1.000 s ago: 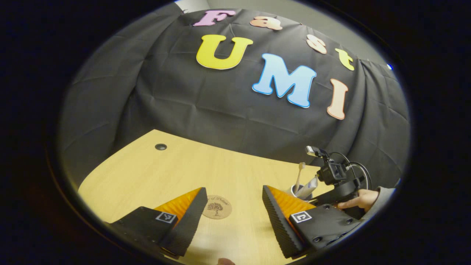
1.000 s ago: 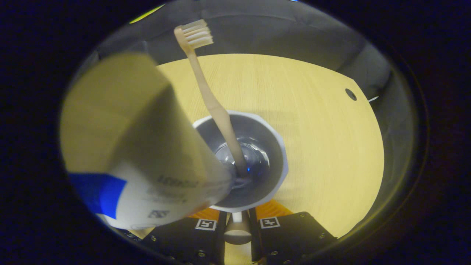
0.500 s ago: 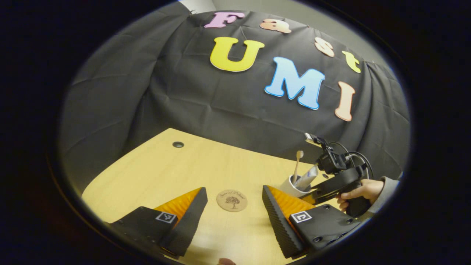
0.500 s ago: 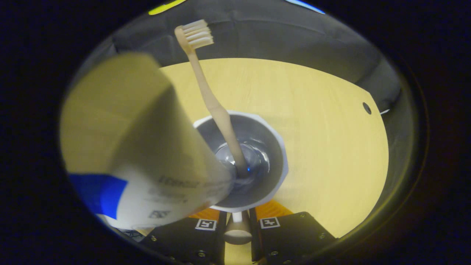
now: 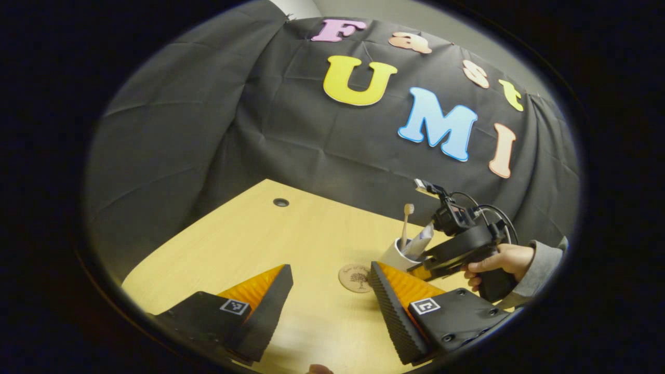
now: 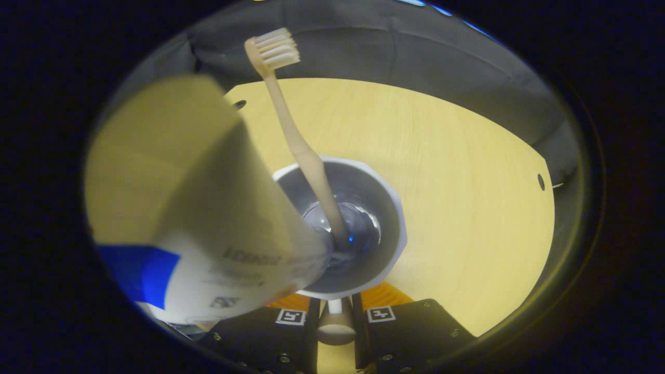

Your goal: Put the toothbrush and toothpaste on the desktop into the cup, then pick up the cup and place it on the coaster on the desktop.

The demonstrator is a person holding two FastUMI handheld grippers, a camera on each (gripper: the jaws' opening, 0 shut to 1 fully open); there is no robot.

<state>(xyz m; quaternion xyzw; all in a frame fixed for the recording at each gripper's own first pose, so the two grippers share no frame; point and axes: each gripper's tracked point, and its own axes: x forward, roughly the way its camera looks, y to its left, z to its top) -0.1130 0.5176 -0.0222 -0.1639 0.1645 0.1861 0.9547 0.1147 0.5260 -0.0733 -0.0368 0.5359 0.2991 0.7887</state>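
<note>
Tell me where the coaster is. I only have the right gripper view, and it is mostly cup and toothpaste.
Observer: In the left gripper view the coaster lies flat on the desk, just left of the cup.
Operator: Is the cup over it yet?
Observer: No, the cup sits beside the coaster, not above it. Its base is hidden behind a finger of the left claw, so I cannot tell if it is lifted.
Operator: Is that claw in my way?
Observer: It is open and holds nothing. One of its fingers sits right next to the coaster in that view.
</note>
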